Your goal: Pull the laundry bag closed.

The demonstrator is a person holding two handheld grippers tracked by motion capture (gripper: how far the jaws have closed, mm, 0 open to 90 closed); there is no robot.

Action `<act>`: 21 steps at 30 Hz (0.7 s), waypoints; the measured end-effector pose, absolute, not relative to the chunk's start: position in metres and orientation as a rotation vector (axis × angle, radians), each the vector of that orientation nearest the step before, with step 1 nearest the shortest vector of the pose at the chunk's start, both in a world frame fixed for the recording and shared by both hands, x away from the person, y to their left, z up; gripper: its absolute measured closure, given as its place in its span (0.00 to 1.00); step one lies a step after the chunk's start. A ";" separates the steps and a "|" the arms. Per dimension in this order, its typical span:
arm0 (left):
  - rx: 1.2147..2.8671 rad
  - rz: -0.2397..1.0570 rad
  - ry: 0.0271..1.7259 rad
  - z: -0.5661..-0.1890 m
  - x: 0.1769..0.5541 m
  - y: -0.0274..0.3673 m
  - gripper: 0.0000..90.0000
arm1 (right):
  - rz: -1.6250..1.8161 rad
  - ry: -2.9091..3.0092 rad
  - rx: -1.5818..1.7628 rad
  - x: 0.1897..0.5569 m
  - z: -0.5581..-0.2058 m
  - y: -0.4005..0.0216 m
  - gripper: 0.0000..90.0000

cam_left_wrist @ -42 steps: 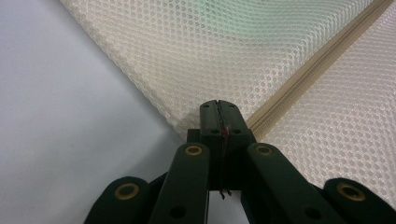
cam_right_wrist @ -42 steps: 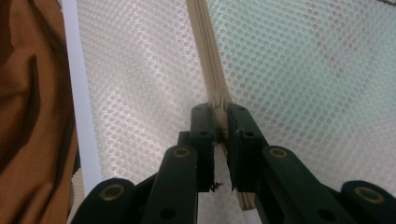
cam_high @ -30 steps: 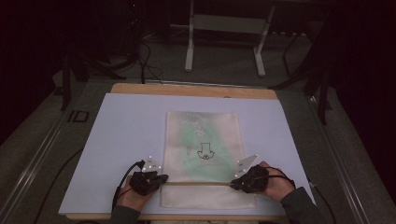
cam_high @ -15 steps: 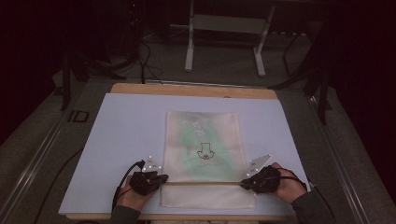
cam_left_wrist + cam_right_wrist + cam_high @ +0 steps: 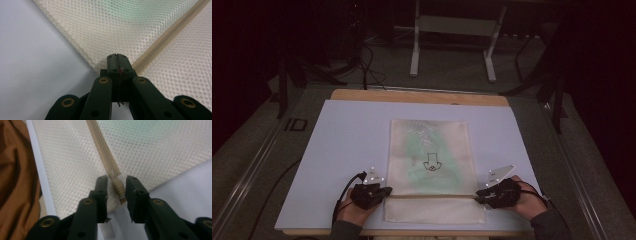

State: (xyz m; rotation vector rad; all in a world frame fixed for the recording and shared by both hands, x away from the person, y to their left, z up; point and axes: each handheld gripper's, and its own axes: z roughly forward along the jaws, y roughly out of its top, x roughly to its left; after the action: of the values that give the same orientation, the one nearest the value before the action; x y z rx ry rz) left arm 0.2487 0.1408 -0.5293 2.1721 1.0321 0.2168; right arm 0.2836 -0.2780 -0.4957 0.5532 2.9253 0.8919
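Note:
A cream mesh bag (image 5: 432, 150) lies flat on the white sheet, with something green inside and a zipper (image 5: 432, 196) running across near its front end. My left gripper (image 5: 387, 191) is shut on the bag's left edge, where the zipper (image 5: 170, 32) ends; its jaws (image 5: 117, 58) meet on the mesh (image 5: 125, 25). My right gripper (image 5: 479, 196) is at the bag's right edge. Its jaws have just been opening and now stand apart (image 5: 117, 182). The zipper pull (image 5: 118, 187) lies between them with a gap on each side.
The white sheet (image 5: 347, 150) covers a wooden table (image 5: 412, 95), with bare sheet on both sides of the bag. A cable (image 5: 343, 195) trails from my left gripper. A metal frame (image 5: 452, 45) stands on the dark floor behind. Brown cloth (image 5: 15, 182) hangs by the near table edge.
My right gripper has slid to the right along the zipper to the bag's right edge, and its jaws have opened off the pull. The left gripper has stayed put.

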 end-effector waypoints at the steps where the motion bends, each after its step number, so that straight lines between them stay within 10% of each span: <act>1: 2.172 0.217 1.032 -0.529 0.249 0.141 0.99 | 0.915 2.914 0.565 0.284 -0.495 -0.279 0.74; 21: 2.163 0.223 1.015 -0.527 0.248 0.143 0.98 | 1.006 2.772 0.714 0.287 -0.489 -0.297 0.61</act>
State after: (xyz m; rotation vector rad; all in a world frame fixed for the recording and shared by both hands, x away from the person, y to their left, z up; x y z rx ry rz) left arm 0.2476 0.1430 -0.5275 2.1627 1.0148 0.2227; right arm 0.2868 -0.2968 -0.4893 0.7143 2.7719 1.0060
